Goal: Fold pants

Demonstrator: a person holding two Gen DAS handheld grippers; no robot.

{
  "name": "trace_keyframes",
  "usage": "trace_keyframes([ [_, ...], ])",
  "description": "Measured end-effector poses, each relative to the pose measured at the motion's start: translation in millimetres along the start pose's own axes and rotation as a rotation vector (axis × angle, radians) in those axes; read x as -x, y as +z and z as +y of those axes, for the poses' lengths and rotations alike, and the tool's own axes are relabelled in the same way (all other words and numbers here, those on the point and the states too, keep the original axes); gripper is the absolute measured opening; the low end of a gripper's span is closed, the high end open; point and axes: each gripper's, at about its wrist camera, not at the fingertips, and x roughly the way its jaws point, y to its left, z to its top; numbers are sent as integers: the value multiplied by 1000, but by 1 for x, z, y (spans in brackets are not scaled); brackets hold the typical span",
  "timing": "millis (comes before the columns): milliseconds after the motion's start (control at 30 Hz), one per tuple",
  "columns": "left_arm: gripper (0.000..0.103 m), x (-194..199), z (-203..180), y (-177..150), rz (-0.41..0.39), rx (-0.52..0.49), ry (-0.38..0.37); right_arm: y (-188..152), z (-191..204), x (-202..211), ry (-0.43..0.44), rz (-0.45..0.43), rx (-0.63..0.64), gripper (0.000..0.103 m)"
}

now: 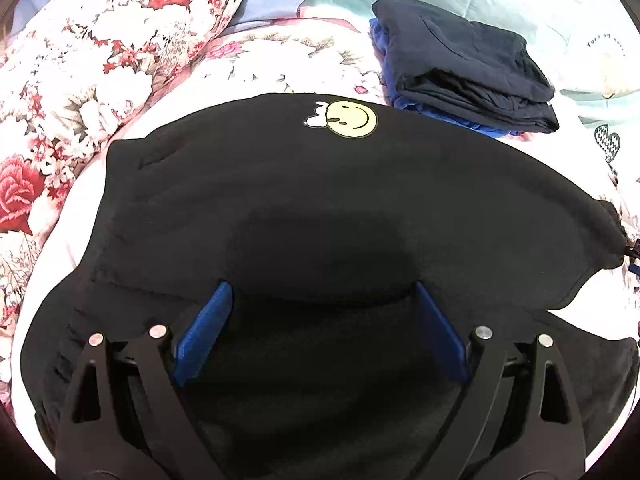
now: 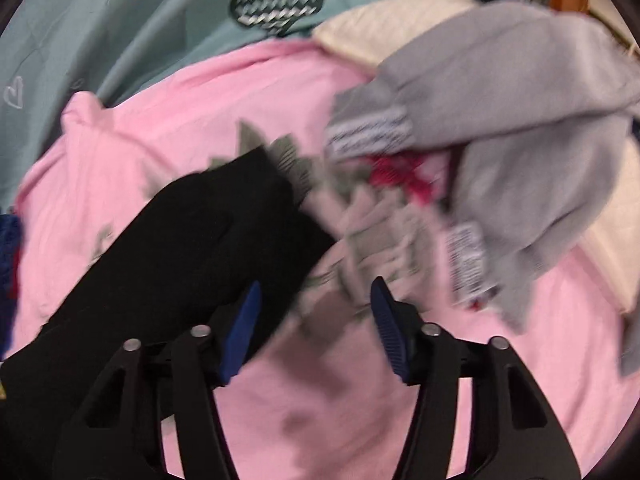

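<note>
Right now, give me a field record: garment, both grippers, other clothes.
garment: black pants with smiley print, laid flat on the floral bedding
left gripper: jaws open over the pants, nothing clamped
right gripper: jaws apart, nothing between them, beside a black fabric end; view blurred
folded stack: dark navy clothes beyond the pants
unfolded: grey garment on pink garment

- Teal bedspread point(image 1: 580, 8), left wrist view: small curved dark print at right edge reads "Turn off", the rest too small to read.
- Same bedspread point(image 2: 80, 40), right wrist view: sideways dark letters at top left, blurred, unreadable.
- Black pants point(image 1: 320, 184): yellow smiley-face print point(image 1: 353, 119), no words.
- Grey garment point(image 2: 520, 120): striped labels, blurred, unreadable.
</note>
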Motion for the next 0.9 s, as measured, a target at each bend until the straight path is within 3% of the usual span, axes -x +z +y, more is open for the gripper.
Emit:
trace_keyframes([
  [67, 92, -2, 0, -1, 4, -3, 12, -4, 14, -3, 3, -17, 38, 31],
  [100, 92, -4, 1, -1, 11, 0, 14, -6, 22, -2, 0, -25, 67, 17],
  [133, 92, -6, 2, -2, 15, 1, 15, -7, 32, 1, -42, -37, 103, 12],
  [167, 92, -6, 3, -1, 16, 2, 22, -9, 39, 6, -111, -58, 146, 11],
  [233, 92, -4, 6, 0, 6, 7, 34, -13, 37, 14, -160, -92, 166, 11],
  [300, 92, -2, 8, 1, 1, 16, 32, -22, 26, 12, -240, -74, 165, 12],
  [367, 92, -1, 9, 2, 6, 23, 25, -32, 23, 11, -303, -103, 201, 40],
  [400, 92, -2, 8, 2, 11, 20, 27, -37, 26, 14, -384, -131, 227, 62],
  [433, 92, -1, 8, 2, 15, 15, 29, -39, 26, 18, -407, -127, 236, 67],
  [533, 92, 15, 19, 4, -3, 30, 24, -48, 16, 51, -339, -131, 121, 67],
  [600, 93, 27, 30, 8, -26, 47, 36, -55, 11, 77, -250, -156, 68, 68],
  [733, 94, 42, 66, 16, -45, 73, 72, -86, 35, 120, 34, -139, 85, 73],
  [800, 94, 44, 90, 21, -57, 93, 145, -98, 50, 132, 112, -141, 113, 74],
  [900, 94, 38, 118, 30, -44, 118, 266, -121, 75, 142, 233, -126, 128, 92],
])
